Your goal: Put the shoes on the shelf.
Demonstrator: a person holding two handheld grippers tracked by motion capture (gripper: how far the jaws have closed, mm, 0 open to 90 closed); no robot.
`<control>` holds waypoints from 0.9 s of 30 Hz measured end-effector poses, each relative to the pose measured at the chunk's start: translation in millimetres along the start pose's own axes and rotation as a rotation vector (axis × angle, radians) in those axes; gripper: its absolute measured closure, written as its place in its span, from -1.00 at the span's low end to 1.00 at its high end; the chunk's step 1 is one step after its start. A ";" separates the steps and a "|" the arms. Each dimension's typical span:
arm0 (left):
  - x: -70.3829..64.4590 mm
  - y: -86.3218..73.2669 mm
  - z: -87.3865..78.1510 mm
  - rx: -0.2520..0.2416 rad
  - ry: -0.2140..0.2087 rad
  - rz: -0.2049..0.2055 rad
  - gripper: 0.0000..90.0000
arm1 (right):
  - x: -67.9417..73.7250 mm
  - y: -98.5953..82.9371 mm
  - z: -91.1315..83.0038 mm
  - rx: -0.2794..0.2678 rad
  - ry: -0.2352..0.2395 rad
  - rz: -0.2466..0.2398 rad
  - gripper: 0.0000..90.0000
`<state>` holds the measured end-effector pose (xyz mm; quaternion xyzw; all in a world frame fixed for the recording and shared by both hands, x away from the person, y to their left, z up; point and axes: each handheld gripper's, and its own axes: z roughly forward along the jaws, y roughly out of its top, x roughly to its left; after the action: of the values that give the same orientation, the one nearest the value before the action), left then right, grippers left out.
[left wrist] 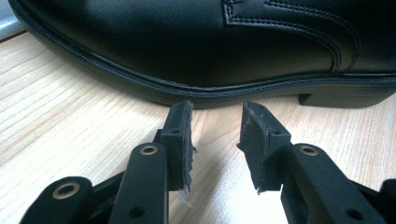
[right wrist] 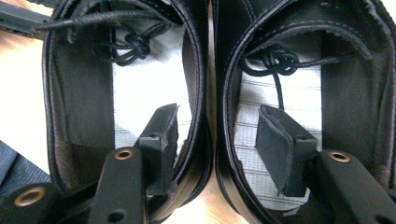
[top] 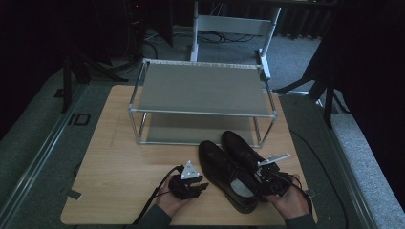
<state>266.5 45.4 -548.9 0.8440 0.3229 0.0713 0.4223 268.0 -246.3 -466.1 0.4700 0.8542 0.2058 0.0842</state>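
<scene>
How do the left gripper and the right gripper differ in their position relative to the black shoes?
The left gripper stands outside the pair of shoes, aimed at the side of the nearer shoe's sole, with only bare table between its jaws. The right gripper straddles the two touching inner walls at the heel end, one jaw inside each shoe opening. The left gripper grips nothing; the right gripper has not closed on the walls either. Both are open.

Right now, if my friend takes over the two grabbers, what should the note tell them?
Left gripper: open, holding nothing, low on the table beside the left shoe.
Right gripper: open, one jaw down inside each shoe, straddling their two touching inner walls, not yet closed.
Shoes: side by side in front of the rack; the right shoe is nearer it.
Done: nothing moved onto the rack.
Left, probably: close, lift the pair, shelve them.
</scene>
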 end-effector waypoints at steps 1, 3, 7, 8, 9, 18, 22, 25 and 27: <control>0.2 -0.1 0.3 0.002 -0.001 0.001 0.42 | -0.5 0.3 0.8 0.010 -0.009 0.005 -0.03; 0.3 -0.3 0.6 0.003 0.000 0.001 0.42 | -1.5 0.0 1.4 0.013 -0.003 0.013 -0.06; 0.3 -0.4 -0.1 0.001 0.001 0.001 0.42 | -4.2 -5.3 10.9 0.076 0.031 0.038 -0.05; 0.3 -0.4 -0.1 0.001 0.001 0.001 0.42 | -2.9 -6.4 13.3 0.073 0.023 0.038 -0.04; 0.3 -0.4 -0.1 0.001 0.001 0.002 0.42 | -2.9 -6.4 13.3 0.073 0.023 0.038 -0.04; 0.0 -0.5 -0.9 -0.003 0.001 0.002 0.42 | -3.4 -4.4 11.5 0.082 0.059 0.072 0.58; 0.3 -0.6 -0.7 -0.002 0.002 0.003 0.41 | -2.9 -5.9 11.7 0.062 0.033 0.070 0.74; -0.4 -0.8 0.2 0.005 0.005 0.004 0.41 | -0.1 -4.9 12.0 0.064 0.021 0.056 0.74; -0.6 -0.6 -0.1 0.000 0.004 0.003 0.41 | -0.1 -4.2 12.0 0.065 0.019 0.060 0.73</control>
<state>265.6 45.4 -549.2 0.8442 0.3226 0.0735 0.4217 268.9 -245.1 -478.8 0.4961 0.8467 0.1848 0.0542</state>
